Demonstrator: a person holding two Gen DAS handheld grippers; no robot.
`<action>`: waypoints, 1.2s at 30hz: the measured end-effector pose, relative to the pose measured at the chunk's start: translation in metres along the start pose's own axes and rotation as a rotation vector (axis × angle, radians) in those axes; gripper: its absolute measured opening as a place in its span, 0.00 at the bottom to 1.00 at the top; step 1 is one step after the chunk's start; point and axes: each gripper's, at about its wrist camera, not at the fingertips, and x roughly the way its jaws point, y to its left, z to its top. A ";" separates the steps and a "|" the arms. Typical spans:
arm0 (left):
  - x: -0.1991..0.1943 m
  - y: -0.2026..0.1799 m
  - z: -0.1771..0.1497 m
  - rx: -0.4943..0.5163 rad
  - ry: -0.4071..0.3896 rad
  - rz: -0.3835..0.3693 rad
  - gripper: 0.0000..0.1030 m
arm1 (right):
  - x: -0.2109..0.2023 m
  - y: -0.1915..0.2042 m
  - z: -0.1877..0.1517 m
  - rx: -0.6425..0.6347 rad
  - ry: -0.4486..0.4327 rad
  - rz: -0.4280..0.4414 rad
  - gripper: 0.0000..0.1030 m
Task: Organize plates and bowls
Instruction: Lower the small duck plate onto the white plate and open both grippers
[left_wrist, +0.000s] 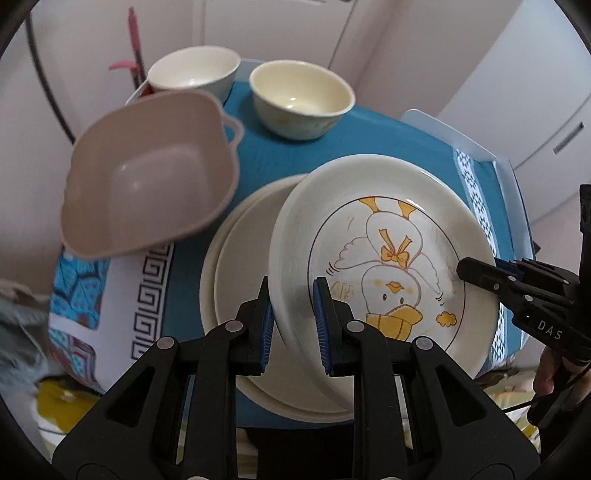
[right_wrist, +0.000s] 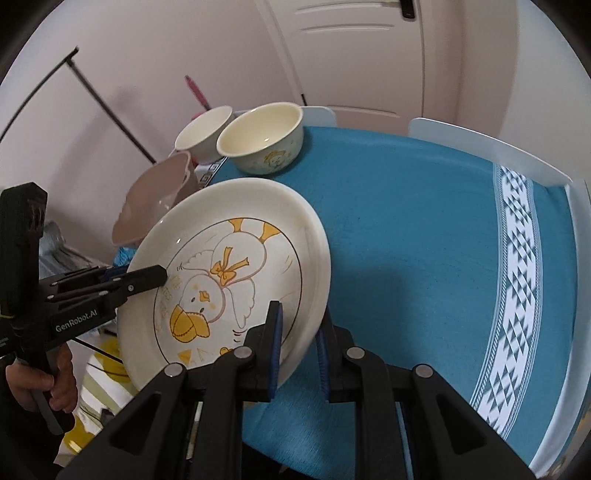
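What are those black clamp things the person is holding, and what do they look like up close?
They are two hand-held grippers. The left gripper and the right gripper are both matte black, with angular linkage arms joined by round silver pins and blue ribbed pads lining the fingers. One body carries white "GenRobot.AI" lettering, the other "DAS". A thin black cable trails from a handle.

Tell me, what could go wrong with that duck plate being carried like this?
Both grippers, left and right, pinch only the rim of the duck plate, so it might slip or tip. It hangs tilted just above the plain plates, so a hard landing could chip them. The pink bowl sits close by and overhangs the table edge, so a bump could knock it off.
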 end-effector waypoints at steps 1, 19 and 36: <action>0.002 0.001 -0.002 -0.004 -0.001 0.005 0.17 | 0.001 0.000 0.001 -0.006 0.002 -0.002 0.16; 0.027 -0.006 -0.020 0.065 0.027 0.151 0.17 | 0.008 0.009 0.004 -0.093 0.013 -0.028 0.16; 0.024 -0.024 -0.021 0.237 0.018 0.383 0.18 | 0.018 0.017 0.004 -0.135 0.024 -0.057 0.16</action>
